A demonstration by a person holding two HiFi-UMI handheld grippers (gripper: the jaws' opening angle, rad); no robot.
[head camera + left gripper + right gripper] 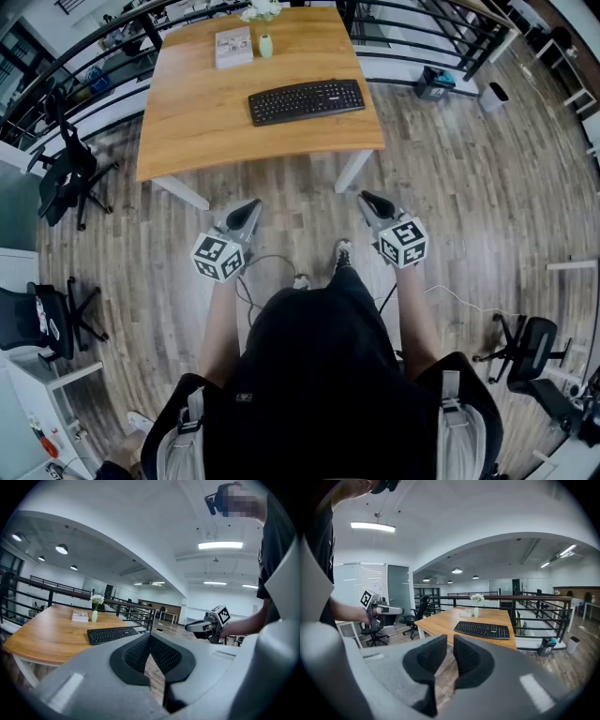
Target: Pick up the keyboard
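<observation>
A black keyboard (307, 100) lies flat near the front right edge of a wooden table (187, 122). Both grippers hang over the floor in front of the table, well short of it. My left gripper (251, 206) is shut and empty, aimed toward the table's near edge. My right gripper (368, 199) is likewise shut with nothing in it. The left gripper view has the keyboard (111, 634) ahead to the left, beyond my closed jaws (150, 639), and the right gripper (206, 626) off to the right. The right gripper view shows the keyboard (482, 629) ahead and the left gripper (382, 610) at left.
A book (233, 47) and a small green vase (265, 44) with white flowers stand at the table's far side. A black railing (412, 37) runs behind the table. Office chairs (66, 173) stand at left, another (530, 352) at right. Cables (272, 272) lie on the floor by my feet.
</observation>
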